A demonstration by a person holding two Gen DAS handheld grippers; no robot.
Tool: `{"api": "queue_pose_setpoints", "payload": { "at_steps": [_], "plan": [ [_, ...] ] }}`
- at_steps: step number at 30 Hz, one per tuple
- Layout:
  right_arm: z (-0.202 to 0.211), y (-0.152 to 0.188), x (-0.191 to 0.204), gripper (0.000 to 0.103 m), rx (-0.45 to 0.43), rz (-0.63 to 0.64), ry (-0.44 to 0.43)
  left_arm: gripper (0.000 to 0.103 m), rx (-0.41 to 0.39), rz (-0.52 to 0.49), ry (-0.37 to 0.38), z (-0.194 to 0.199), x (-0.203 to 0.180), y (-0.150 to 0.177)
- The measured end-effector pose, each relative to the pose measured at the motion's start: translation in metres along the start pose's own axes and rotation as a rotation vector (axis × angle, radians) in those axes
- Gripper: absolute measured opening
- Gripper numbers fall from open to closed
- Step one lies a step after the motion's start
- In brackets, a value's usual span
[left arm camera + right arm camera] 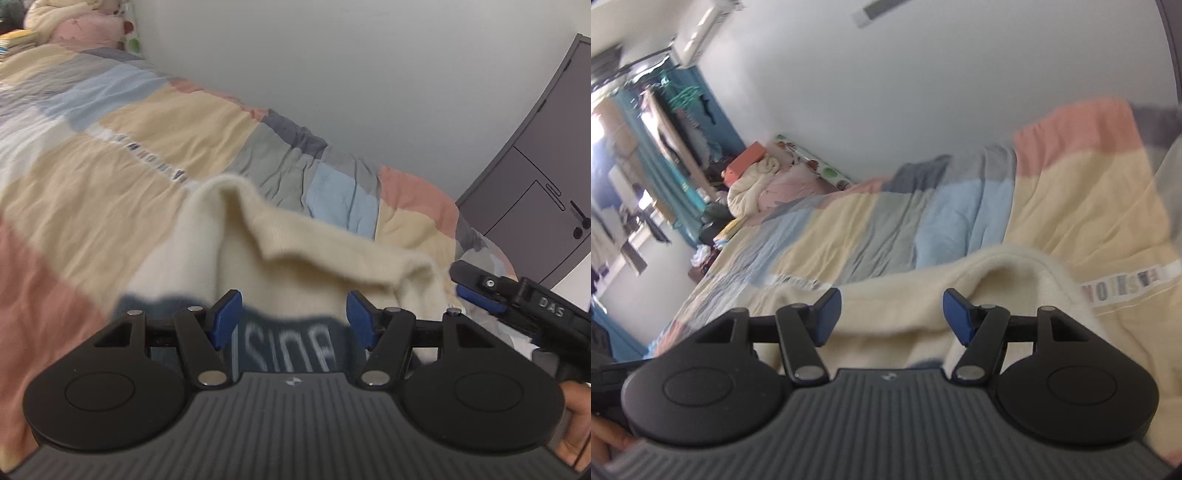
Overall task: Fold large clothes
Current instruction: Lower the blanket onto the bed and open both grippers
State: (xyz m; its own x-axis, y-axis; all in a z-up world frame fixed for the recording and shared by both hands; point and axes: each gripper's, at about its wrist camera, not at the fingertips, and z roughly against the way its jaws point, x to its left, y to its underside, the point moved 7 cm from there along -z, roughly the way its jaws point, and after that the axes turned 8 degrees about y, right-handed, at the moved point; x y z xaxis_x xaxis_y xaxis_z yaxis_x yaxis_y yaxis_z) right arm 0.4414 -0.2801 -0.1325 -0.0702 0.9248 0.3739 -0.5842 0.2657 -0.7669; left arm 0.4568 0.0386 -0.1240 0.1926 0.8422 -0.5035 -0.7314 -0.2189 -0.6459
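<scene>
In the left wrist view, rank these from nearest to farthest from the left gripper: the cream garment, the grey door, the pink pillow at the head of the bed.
1. Cream garment: directly ahead of the left gripper, lying between its open fingers.
2. Grey door: off to the right, past the bed's corner.
3. Pink pillow: far upper left, at the bed's head.

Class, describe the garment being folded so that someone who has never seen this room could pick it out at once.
Find the bed along the white wall, covered by a patchwork quilt of pastel blocks. On it lies the cream sweater, rumpled into a ridge. Unlike the quilt, it is fuzzy knit and carries a dark band with pale lettering.
</scene>
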Motion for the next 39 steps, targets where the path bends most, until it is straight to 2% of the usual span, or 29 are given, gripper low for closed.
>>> {"api": "queue_pose_setpoints", "payload": {
  "at_steps": [4, 8, 14, 16, 18, 22, 27, 34, 39],
  "plan": [
    [0.045, 0.012, 0.017, 0.065, -0.016, 0.066, 0.025, 0.068, 0.002, -0.003, -0.016, 0.036, -0.012, 0.027],
    [0.084, 0.028, 0.022, 0.065, -0.032, 0.045, 0.031, 0.068, -0.002, -0.010, -0.050, 0.066, -0.022, 0.063],
    [0.125, 0.067, 0.024, 0.065, -0.034, 0.075, 0.050, 0.068, -0.049, -0.059, -0.091, 0.107, -0.029, 0.110],
    [0.133, 0.079, 0.024, 0.065, -0.036, 0.090, 0.041, 0.068, -0.065, -0.071, -0.127, 0.121, -0.026, 0.121],
    [0.138, 0.090, 0.025, 0.065, -0.037, 0.117, 0.049, 0.068, -0.062, -0.082, -0.154, 0.134, -0.022, 0.129],
    [0.133, 0.112, 0.024, 0.065, 0.014, 0.161, 0.061, 0.068, -0.024, -0.065, -0.202, 0.162, -0.008, 0.140],
    [0.122, 0.128, 0.028, 0.065, 0.072, 0.157, 0.052, 0.068, 0.004, -0.029, -0.280, 0.189, 0.020, 0.149],
    [0.120, 0.144, 0.045, 0.065, 0.102, 0.174, 0.032, 0.070, 0.012, 0.012, -0.322, 0.189, 0.052, 0.160],
    [0.121, 0.154, 0.048, 0.065, 0.123, 0.173, 0.041, 0.073, -0.028, 0.027, -0.353, 0.185, 0.071, 0.173]
  ]
}}
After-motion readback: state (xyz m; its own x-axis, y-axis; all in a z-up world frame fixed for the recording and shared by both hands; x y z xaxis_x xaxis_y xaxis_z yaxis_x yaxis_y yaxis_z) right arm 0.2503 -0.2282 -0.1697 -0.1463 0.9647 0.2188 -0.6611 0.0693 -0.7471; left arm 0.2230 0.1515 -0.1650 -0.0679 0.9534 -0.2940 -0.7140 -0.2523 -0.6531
